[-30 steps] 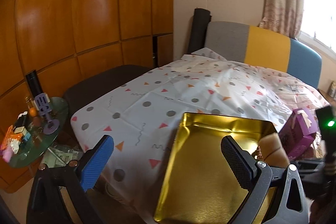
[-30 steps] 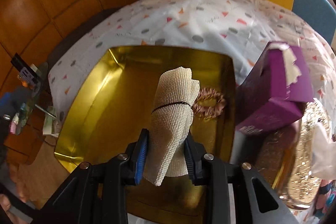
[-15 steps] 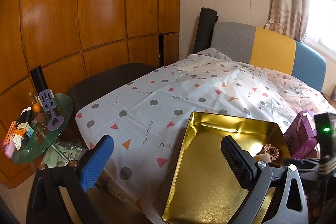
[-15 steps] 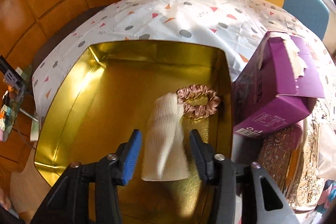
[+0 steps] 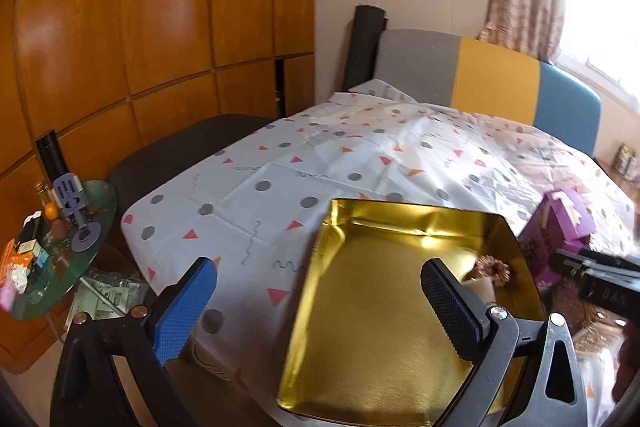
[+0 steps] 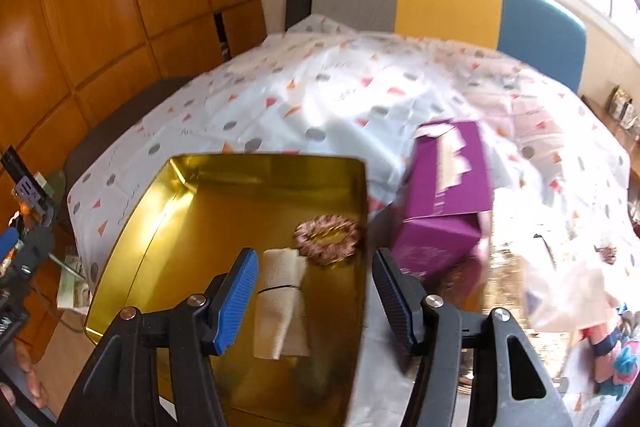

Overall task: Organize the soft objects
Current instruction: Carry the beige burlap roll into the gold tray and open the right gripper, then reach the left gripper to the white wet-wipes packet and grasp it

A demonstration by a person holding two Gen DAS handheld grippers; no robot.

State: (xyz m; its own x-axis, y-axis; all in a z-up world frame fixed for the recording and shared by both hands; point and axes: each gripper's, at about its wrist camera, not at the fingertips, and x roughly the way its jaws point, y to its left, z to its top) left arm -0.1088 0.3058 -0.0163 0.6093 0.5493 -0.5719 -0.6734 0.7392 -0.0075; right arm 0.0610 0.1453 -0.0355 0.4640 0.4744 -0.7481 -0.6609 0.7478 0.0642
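Note:
A gold tray (image 6: pixel 140 227) sits at the near edge of a patterned tablecloth; it also shows in the left wrist view (image 5: pixel 360 327). In it lie a rolled beige cloth (image 6: pixel 280 303) bound with a band and a pink scrunchie (image 6: pixel 327 238). The scrunchie (image 5: pixel 491 267) also shows in the left wrist view. My right gripper (image 6: pixel 316 295) is open and empty, above the tray's right edge, with the cloth next to its left finger. My left gripper (image 5: pixel 320 303) is open and empty above the tray's left side.
A purple carton (image 6: pixel 448 203) stands right of the tray. A gold glitter item and clear bags with soft things (image 6: pixel 560 291) lie at the right. A glass side table (image 5: pixel 52 259) with small objects stands at the left. A sofa back (image 5: pixel 480 79) is behind.
My right gripper opened and let go of the beige cloth, which now lies in the tray. The gripper pulled back and to the right. The left gripper stayed open.

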